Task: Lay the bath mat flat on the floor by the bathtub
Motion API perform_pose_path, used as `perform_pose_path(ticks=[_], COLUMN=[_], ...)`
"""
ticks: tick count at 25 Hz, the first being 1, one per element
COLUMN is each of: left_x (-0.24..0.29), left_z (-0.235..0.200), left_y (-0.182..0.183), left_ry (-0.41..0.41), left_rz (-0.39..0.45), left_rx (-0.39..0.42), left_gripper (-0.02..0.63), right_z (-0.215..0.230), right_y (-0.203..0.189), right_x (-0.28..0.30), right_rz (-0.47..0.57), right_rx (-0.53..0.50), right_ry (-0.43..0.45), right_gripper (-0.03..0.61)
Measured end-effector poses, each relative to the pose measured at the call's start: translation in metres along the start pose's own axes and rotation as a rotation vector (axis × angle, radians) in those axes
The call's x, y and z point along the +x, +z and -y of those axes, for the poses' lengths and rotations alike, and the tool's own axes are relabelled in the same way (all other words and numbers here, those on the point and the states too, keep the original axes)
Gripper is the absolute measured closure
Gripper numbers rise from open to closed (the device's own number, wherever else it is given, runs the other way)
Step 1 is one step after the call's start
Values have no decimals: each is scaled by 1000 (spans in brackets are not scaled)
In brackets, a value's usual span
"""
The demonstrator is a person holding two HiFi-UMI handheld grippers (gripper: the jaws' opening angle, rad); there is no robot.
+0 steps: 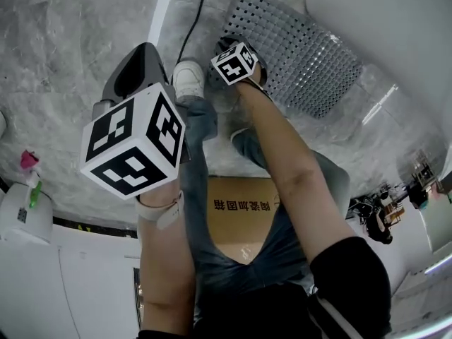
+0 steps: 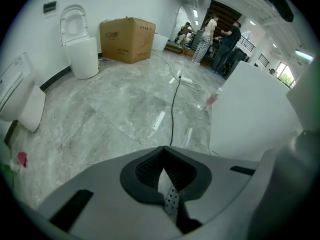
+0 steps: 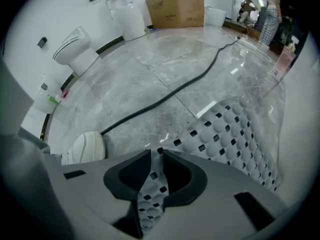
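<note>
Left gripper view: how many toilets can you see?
2. One toilet, lid up, stands left of the cardboard box; the other toilet, lid down, is at the view's left edge, nearer.

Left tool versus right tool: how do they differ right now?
The left tool is high, near the head camera; the right tool is low at the bath mat. Beyond the right tool's jaws the mat spreads out; beyond the left's, only floor and a cable show. Both pinch perforated mat material.

The left gripper (image 2: pixel 164 174) and right gripper (image 3: pixel 156 170) are grey with dark ribbed pads (image 2: pixel 147 171); behind each claw sits a white cube (image 1: pixel 134 149) marked black. The sleeve (image 1: pixel 349 281) is black, jeans (image 1: pixel 205 217) blue, shoe (image 1: pixel 188 80) white.
</note>
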State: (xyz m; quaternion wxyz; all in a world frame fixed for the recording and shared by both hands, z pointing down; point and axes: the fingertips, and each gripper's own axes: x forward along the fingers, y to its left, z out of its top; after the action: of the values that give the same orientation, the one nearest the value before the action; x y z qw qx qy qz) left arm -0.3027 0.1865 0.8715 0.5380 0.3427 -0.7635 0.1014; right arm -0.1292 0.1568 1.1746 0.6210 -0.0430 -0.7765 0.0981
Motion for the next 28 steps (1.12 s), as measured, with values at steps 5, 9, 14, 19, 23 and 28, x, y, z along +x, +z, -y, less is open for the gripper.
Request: perform_pose_path(ticks=[5, 9, 14, 19, 23, 28], left_x=[-10, -9, -12, -15, -21, -20], left_z=[-1, -11, -6, -10, -8, 10], left_y=[6, 1, -5, 0, 3, 2], left_ry=[-2, 12, -3, 1, -2, -24], left_rz=[18, 20, 19, 41, 55, 59], left_rx=[-28, -56, -47, -31, -17, -18], left_gripper=[597, 597, 597, 597, 597, 597], right_z=[9, 15, 24, 26, 22, 30], right_y=[-2, -18, -23, -32, -33, -41], right_x=[-9, -12, -5, 8, 3, -19], right_rz=[-51, -87, -57, -100, -67, -10], right_rx=[-5, 90, 207, 109, 82, 177], right_ry=[5, -38, -28, -50, -35, -11], right_gripper=[480, 461, 411, 417, 421, 516])
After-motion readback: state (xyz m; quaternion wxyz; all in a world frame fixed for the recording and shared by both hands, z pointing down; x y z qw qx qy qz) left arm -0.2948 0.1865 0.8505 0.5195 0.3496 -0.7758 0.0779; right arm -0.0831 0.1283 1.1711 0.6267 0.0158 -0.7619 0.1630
